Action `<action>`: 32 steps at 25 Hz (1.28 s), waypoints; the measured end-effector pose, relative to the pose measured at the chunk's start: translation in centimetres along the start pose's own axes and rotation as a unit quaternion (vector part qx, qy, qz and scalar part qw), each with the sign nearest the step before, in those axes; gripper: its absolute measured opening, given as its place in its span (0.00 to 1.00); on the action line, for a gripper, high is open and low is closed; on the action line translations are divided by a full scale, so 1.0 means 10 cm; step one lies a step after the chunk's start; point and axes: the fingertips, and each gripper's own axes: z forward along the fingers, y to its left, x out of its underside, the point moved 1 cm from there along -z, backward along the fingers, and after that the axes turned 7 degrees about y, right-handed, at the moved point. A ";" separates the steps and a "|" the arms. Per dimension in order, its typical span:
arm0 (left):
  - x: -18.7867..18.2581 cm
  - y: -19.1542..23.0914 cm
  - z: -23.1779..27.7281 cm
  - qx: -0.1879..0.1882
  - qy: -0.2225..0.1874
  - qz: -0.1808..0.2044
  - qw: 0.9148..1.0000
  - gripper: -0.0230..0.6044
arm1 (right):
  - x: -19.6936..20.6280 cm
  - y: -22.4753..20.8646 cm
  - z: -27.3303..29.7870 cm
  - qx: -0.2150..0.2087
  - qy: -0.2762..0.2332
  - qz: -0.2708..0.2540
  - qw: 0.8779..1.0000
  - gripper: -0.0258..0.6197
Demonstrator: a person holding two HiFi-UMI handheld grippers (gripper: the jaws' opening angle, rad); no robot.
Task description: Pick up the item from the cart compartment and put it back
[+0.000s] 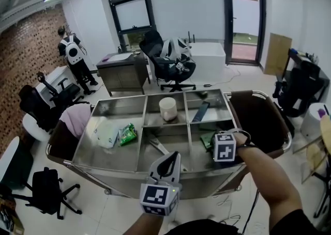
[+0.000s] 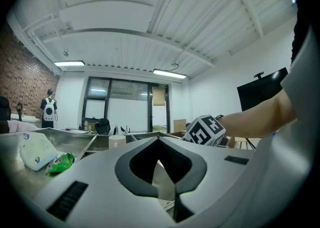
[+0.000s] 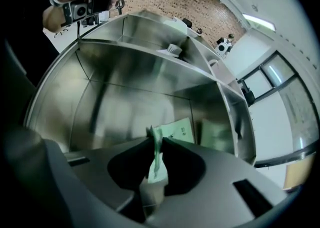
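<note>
Right gripper view, right tongs (image 3: 155,141) pinching green packet (image 3: 173,130), long axis pointing away

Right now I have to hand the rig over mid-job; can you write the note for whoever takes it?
Right gripper: shut on the edge of the green packet, down in the cart's near right compartment.
Left gripper: shut, empty, level at the cart's near rim.
Done: packet gripped.
Left: lift it out, then set it back in that compartment and let go.
</note>
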 end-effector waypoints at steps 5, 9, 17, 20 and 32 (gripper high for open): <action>0.02 0.00 0.00 0.001 0.001 -0.002 1.000 0.04 | 0.00 -0.01 -0.03 0.007 -0.011 0.017 1.000 0.14; 0.03 -0.05 0.02 0.008 0.003 -0.003 1.000 0.04 | -0.03 -0.10 -0.17 0.024 -0.038 0.058 0.997 0.10; -0.04 -0.10 0.02 0.012 -0.004 0.003 1.000 0.04 | -0.18 -0.31 -0.81 0.042 -0.189 0.220 0.956 0.09; -0.05 -0.11 0.03 0.012 -0.006 0.007 1.000 0.04 | -0.23 -0.35 -1.12 0.046 -0.273 0.282 0.919 0.09; -0.09 -0.18 0.00 0.026 -0.004 -0.013 1.000 0.04 | 0.01 -0.30 -1.89 0.051 -0.475 0.435 0.763 0.09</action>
